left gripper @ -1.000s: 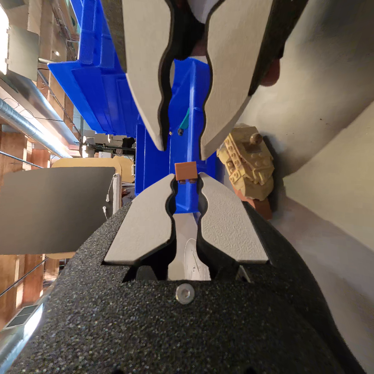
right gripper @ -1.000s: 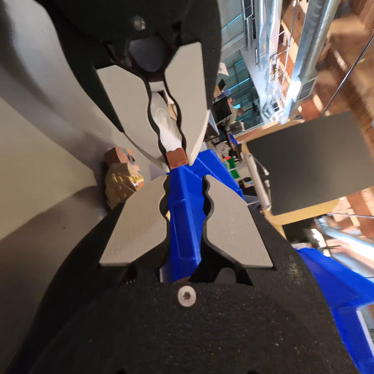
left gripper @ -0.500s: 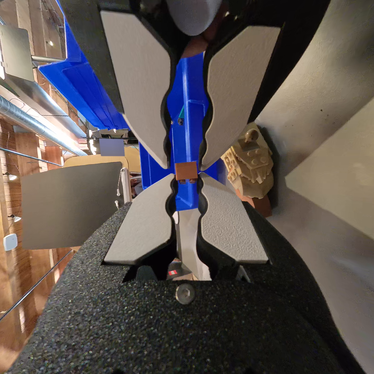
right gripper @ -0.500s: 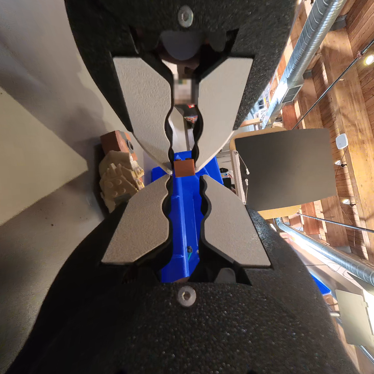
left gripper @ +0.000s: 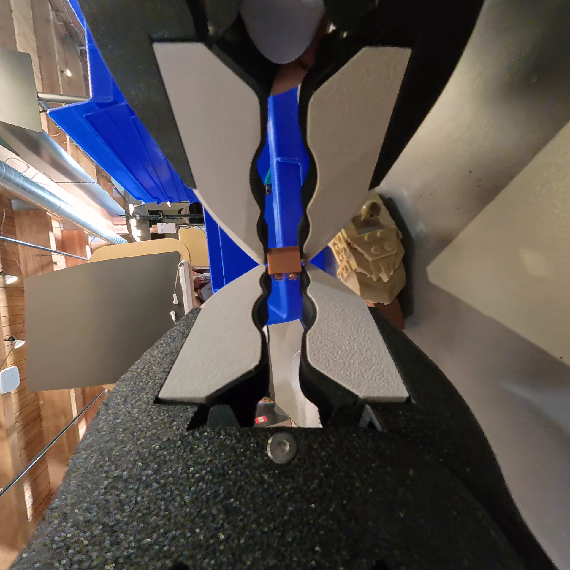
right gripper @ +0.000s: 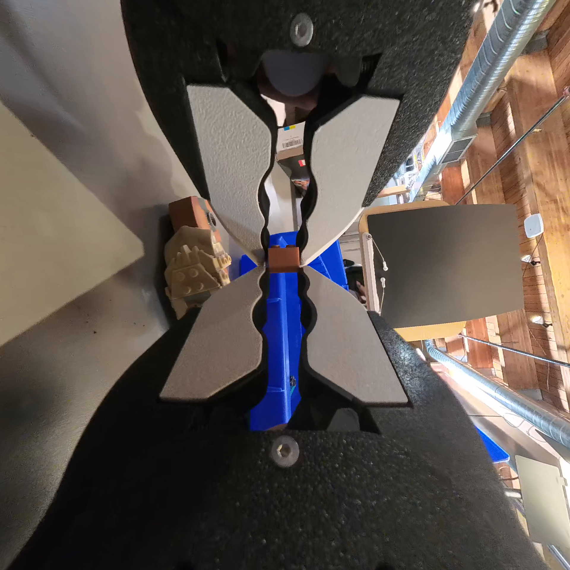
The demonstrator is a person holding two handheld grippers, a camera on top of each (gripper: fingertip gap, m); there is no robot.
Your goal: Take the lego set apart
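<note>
My two grippers meet tip to tip on one small brown brick [left gripper: 283, 261]. My left gripper [left gripper: 283, 272] is shut on the brick, whose studs point toward its camera. My right gripper [left gripper: 283, 250] comes in from the top of the left wrist view, its fingertips pressed on the brick's sides. In the right wrist view my right gripper [right gripper: 283, 272] is shut on the near end of the brown brick [right gripper: 283, 259], and my left gripper [right gripper: 282, 251] holds the far end.
A tan brick model [left gripper: 370, 256] on a brown base stands on the pale table [left gripper: 493, 154] beside the grippers; it also shows in the right wrist view [right gripper: 191, 271]. Blue bins [left gripper: 123, 129] [right gripper: 280, 324] lie behind. A dark panel [right gripper: 444, 265] stands farther off. Only a small space, under 4 cm, lies between the two pairs of fingers.
My right gripper has moved in head-on to my left gripper and narrowed its fingers onto the brown brick. My left gripper has kept its hold throughout.
</note>
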